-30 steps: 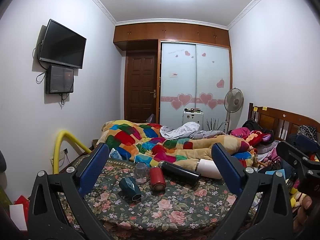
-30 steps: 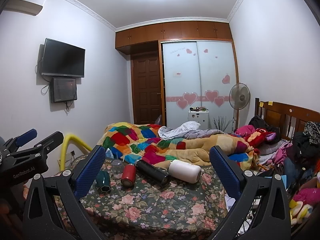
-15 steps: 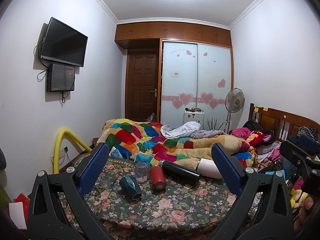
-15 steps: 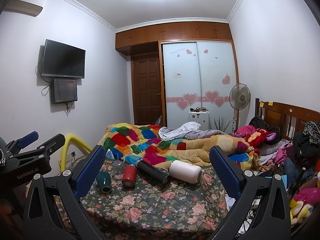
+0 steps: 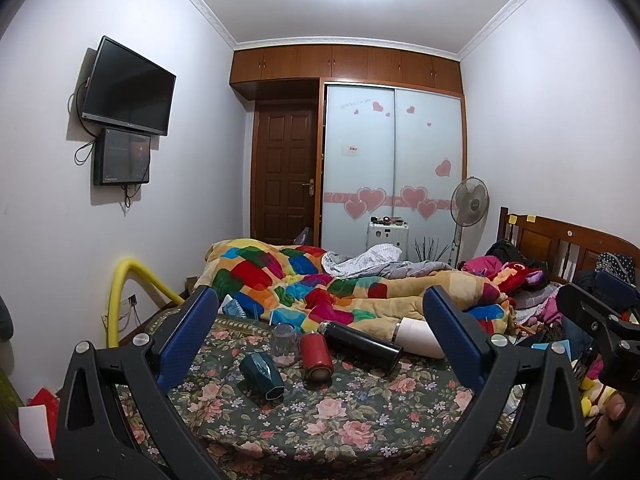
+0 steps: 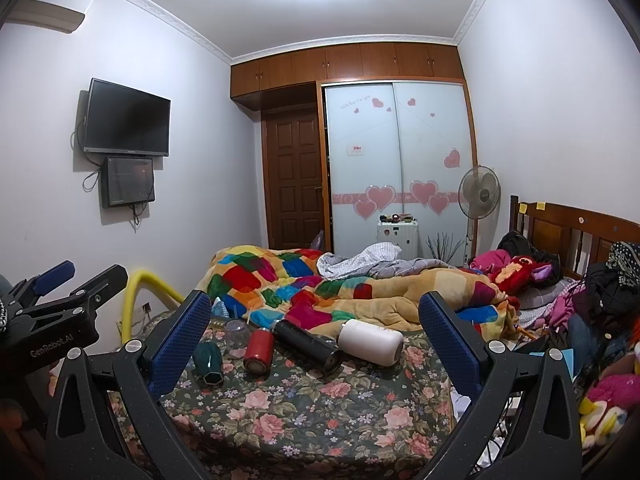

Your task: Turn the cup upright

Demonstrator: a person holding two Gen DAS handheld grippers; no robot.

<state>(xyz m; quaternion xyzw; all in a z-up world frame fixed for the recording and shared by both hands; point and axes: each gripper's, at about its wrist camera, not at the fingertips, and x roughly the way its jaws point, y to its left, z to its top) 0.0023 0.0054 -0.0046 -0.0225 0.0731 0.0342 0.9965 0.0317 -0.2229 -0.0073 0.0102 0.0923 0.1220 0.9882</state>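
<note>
Cups and flasks lie in a row on the dark floral bedspread (image 5: 332, 412), at centre frame in both wrist views. The dark teal faceted cup (image 5: 262, 374) lies on its side at the left end of the row, its long axis running from upper left to lower right in the left wrist view, with one hexagonal end facing the camera; whether that end is mouth or base is hard to tell. Behind it a small clear glass cup (image 5: 284, 340) stands with its wider end down, apparently inverted, though the glass is too faint to be sure. Just right of it the red cylindrical cup (image 5: 316, 356) lies on its side, long axis pointing toward the lens. The long black flask (image 5: 360, 340) and the white cylindrical flask (image 5: 416, 338) lie on their sides further right, the white one partly hidden by a blue finger pad.

The left gripper (image 5: 320, 344) is held level, aimed at the row from short of the bed edge, fingers spread wide and holding nothing. The right gripper (image 6: 316, 344) is posed likewise, jaws wide apart and empty.

At the lower right edge of the left view, the right gripper's black body is cut off, and a fingertip shows below it. A patchwork quilt (image 6: 320, 284) is heaped behind the row.
</note>
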